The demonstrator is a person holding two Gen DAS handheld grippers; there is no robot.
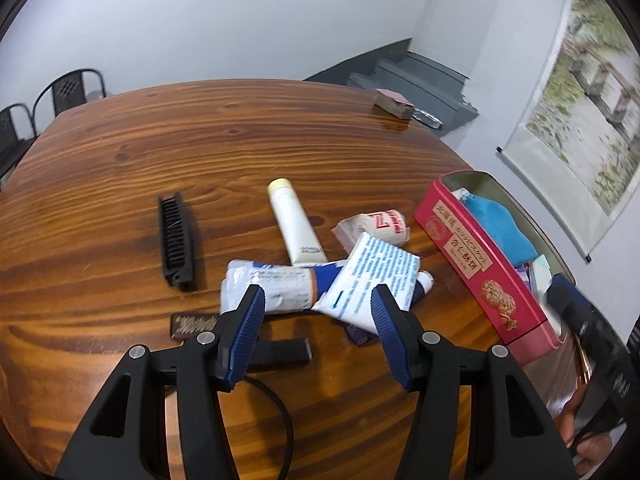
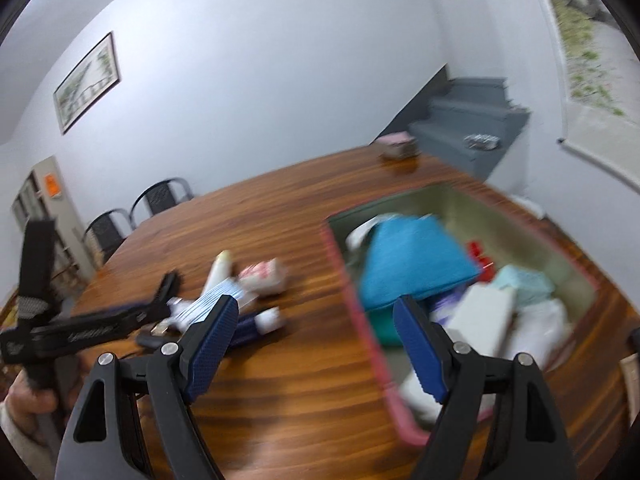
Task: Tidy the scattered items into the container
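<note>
With both claws released, the left claw [image 1: 318,300] at lower centre could nudge the overlapping tubes [image 1: 280,288] and leaflet [image 1: 372,280] apart, missing the red tin [image 1: 476,260].

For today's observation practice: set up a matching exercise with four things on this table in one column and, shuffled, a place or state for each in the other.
Things:
1. black comb
2. blue cloth
3. bandage roll
4. left gripper

Places or states:
A. inside the red tin
B. jaws open, holding nothing
C. alone on the wood, left of the pile
D. on the table between the cream tube and the tin

Pairs: 1-C, 2-A, 3-D, 4-B
</note>
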